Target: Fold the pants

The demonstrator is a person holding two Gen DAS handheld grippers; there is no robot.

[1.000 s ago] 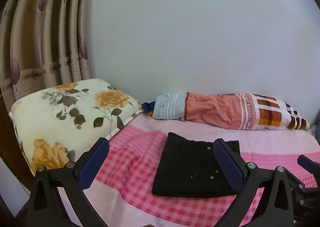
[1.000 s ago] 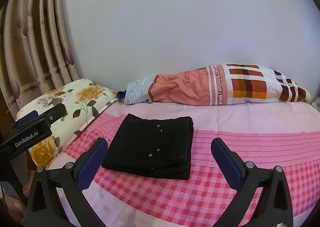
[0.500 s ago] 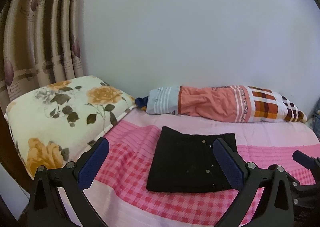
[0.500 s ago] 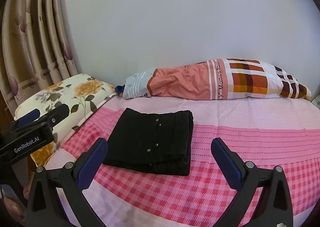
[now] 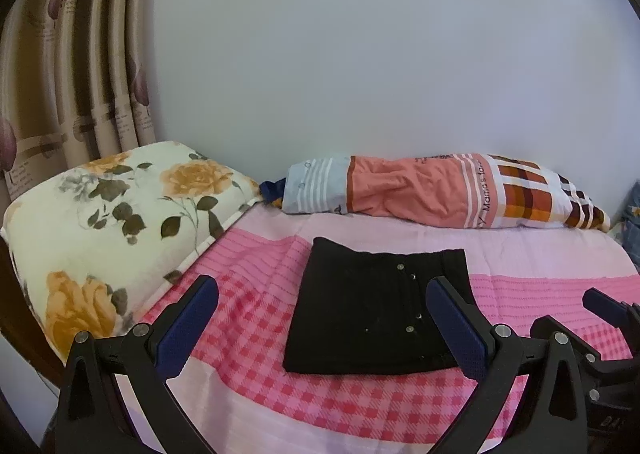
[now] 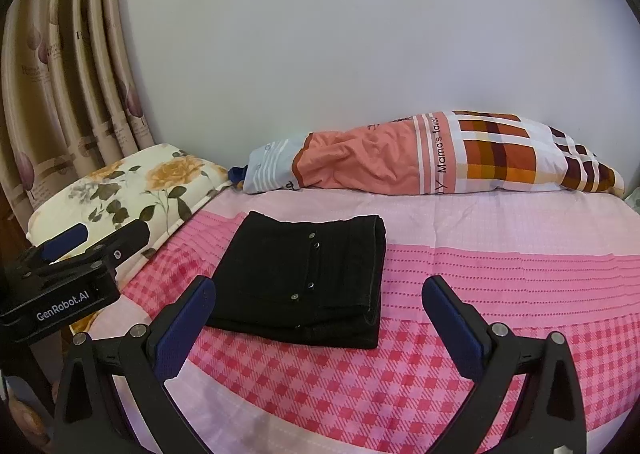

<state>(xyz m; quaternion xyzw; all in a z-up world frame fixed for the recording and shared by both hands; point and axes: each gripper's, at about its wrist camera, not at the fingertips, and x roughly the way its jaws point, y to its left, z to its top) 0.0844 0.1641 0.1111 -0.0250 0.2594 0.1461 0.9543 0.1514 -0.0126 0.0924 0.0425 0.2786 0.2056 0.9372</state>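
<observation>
— Pants [image 5: 378, 310], black, folded into a thick square, lying flat on the pink checked bedsheet [image 5: 320, 406]. You see them?

— Yes, with a row of small metal studs on top. What is nearest to us?

— The two grippers. The left gripper [image 5: 322, 324] hangs over the near edge of the bed, its blue-padded fingers [image 5: 188, 328] spread wide with nothing between them. It touches no cloth.

— And the other one?

— The right gripper [image 6: 319, 320] is just beside it, also spread wide and empty, clear of the pants. From its camera the left tool shows at the left edge, a black body with white lettering.

— So the pants sit just beyond both sets of fingers?

— Beyond them, near the middle of the bed, apart from both tools. Left of the pants lies a cream pillow [image 5: 116, 222] with orange roses, at the bed's left side.

— Farther back?

— A long pillow [image 6: 432, 152] in orange, white and plaid stretches along the plain wall [image 6: 340, 34]. A beige patterned curtain [image 6: 60, 66] hangs in the left corner.
</observation>
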